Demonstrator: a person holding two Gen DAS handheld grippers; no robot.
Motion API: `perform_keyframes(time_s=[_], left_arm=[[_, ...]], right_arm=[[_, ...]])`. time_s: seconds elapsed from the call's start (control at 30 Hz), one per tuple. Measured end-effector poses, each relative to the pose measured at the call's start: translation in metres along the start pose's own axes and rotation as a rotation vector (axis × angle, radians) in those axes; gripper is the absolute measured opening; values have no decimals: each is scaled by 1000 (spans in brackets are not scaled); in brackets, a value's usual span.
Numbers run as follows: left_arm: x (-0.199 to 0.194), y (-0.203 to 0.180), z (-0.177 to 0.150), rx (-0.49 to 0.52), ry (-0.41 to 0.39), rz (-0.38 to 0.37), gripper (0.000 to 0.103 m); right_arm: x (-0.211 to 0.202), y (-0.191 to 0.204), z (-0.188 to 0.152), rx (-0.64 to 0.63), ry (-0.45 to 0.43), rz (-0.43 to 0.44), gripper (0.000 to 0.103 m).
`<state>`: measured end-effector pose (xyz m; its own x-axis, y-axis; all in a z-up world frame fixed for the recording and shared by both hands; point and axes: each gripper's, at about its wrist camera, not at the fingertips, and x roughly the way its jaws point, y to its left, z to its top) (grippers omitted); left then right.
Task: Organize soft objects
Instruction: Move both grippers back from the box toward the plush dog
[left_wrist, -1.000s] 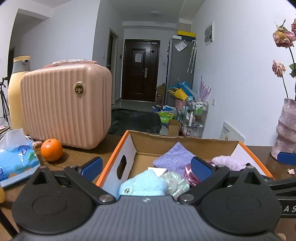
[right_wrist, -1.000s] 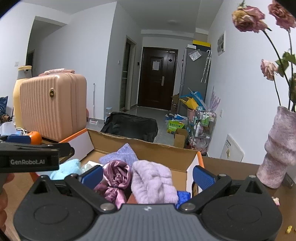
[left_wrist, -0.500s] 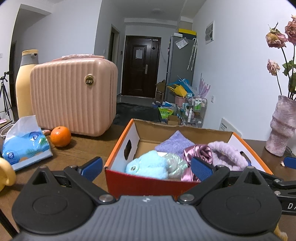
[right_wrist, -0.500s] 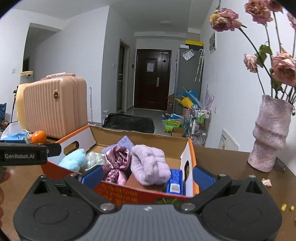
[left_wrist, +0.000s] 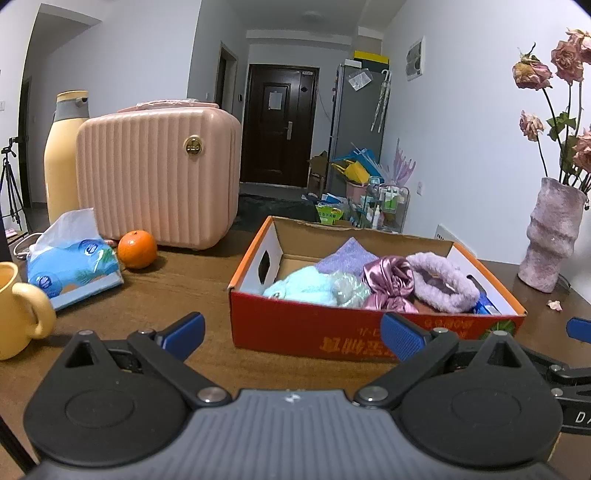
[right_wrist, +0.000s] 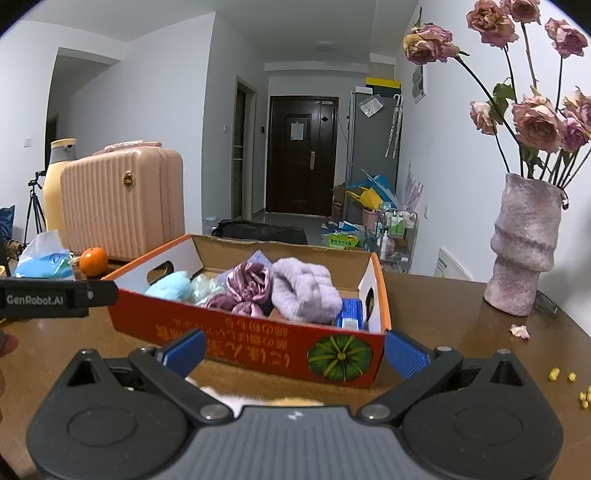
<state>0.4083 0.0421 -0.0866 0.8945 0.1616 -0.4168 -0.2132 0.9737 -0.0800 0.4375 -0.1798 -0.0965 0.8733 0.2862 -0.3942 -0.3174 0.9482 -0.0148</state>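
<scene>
Red box | L view only: mug | both grippers agape, empty

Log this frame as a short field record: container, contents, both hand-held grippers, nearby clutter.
container: open cardboard box on brown table
contents: light blue plush, shiny pink fabric, fuzzy lilac item, purple cloth
left hand-held gripper: open, empty, in front of the box
right hand-held gripper: open, empty, in front of the box
clutter: orange, tissue pack, pink case, vase
</scene>
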Motion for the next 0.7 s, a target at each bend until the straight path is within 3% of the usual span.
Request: perform_keyframes(time_s=[0.7], left_arm=[[-49,7,-37,32,73,-34,103]], right_arm=[[-47,5,-40,29,52,-13,103]])
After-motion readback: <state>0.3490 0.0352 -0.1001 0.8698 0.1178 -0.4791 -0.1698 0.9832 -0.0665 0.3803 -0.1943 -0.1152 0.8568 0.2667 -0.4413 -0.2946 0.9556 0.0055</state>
